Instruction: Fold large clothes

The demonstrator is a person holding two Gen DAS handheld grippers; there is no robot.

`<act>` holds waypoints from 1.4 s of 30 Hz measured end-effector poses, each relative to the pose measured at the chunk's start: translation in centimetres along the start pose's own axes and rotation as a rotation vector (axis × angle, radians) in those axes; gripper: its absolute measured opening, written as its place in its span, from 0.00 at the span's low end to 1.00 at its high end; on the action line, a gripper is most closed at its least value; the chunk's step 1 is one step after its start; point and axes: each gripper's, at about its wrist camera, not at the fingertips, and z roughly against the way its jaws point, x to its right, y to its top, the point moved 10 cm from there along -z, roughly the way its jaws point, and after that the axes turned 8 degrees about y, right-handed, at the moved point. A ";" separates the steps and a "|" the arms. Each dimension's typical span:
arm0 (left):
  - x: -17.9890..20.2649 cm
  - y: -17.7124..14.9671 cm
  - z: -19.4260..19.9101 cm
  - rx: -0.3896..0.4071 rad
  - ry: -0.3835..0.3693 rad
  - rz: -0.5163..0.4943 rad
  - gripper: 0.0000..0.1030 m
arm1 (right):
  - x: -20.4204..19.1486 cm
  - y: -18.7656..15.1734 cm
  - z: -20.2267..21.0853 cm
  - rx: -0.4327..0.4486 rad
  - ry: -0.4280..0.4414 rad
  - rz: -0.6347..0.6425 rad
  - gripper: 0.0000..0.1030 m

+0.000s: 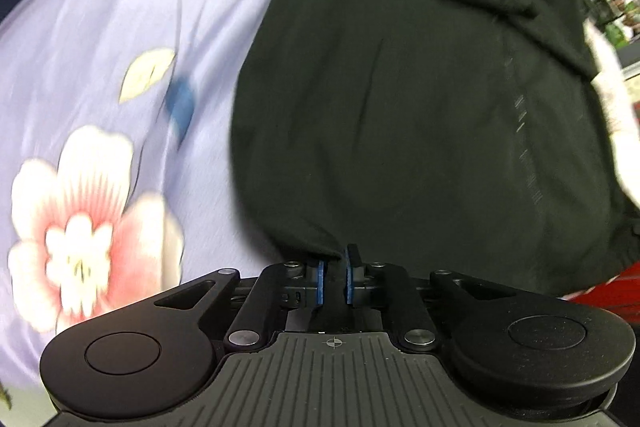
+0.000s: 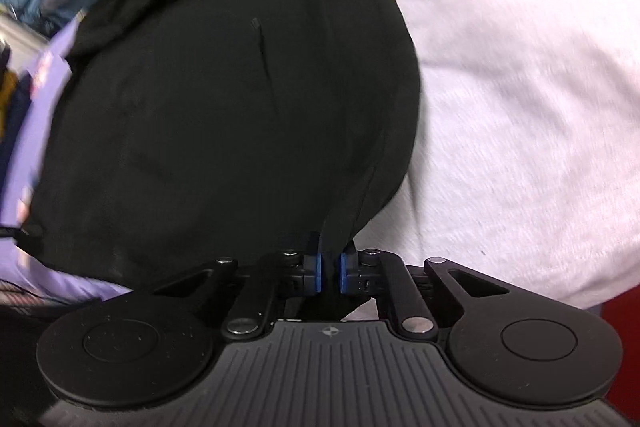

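Right gripper [image 2: 330, 273] pinched tight on black garment [image 2: 240, 107] edge, cloth bunched between blue pads. Left gripper [image 1: 334, 281] narrowly apart, garment corner [image 1: 324, 247] caught at pad tips. Garment spread beyond over lilac floral bedsheet [image 1: 100, 47]; pale fleece blanket [image 2: 520, 127] beside it.

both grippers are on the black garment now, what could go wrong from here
The left gripper has only a thin corner of the black garment at its pad tips with a gap showing, so it may slip out on lifting. The right gripper pinches a bunched fold, possibly several layers. The far end lies crumpled, so the fold could come out uneven.
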 end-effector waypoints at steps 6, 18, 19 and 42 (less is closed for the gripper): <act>1.5 9.8 3.1 0.134 -0.046 -0.025 0.52 | -2.6 7.7 3.2 0.120 0.096 0.013 0.08; 3.3 34.3 2.8 0.356 0.139 -0.096 0.43 | -4.8 33.6 1.7 0.243 -0.018 0.331 0.08; 3.6 36.1 2.1 0.359 0.150 -0.078 0.43 | -4.5 35.5 0.7 0.251 -0.043 0.349 0.08; 2.5 48.0 -8.5 0.286 0.408 0.105 0.72 | -0.7 52.5 -13.0 0.294 -0.289 0.239 0.08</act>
